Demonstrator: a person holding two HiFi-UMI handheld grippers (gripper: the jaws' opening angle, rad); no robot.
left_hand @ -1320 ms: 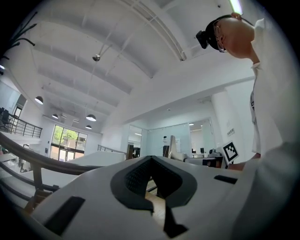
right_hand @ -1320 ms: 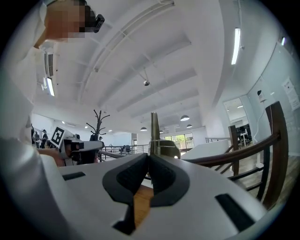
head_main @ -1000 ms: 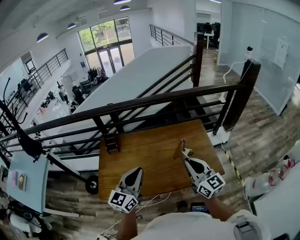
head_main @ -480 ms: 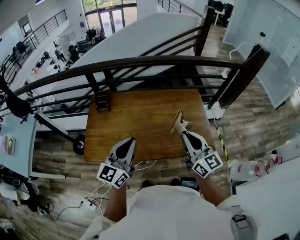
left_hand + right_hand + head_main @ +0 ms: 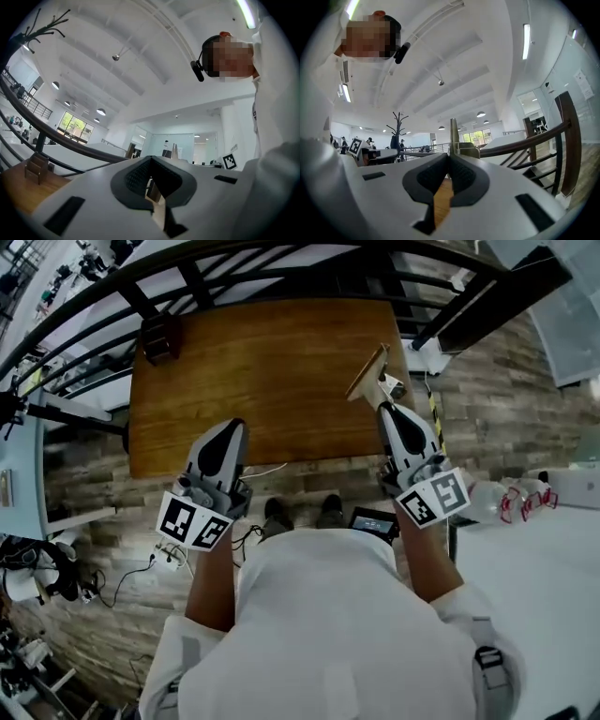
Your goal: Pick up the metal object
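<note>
Right gripper (image 5: 382, 401): your jaws are clamped on the metal object (image 5: 367, 374); its thin edge stands pinched between the pads (image 5: 461, 176).
Metal object: it sits tilted above the right part of the table (image 5: 262, 352) and looks lifted off the wood.
Left gripper (image 5: 230, 427): your jaws are together with nothing in them, over the table's near edge.
Done: the pick looks complete.
Left: at most, you hold it steady or carry it off.
Hard to make out: the object's full shape. 1 flat plate shows; the rest is too small.
</note>
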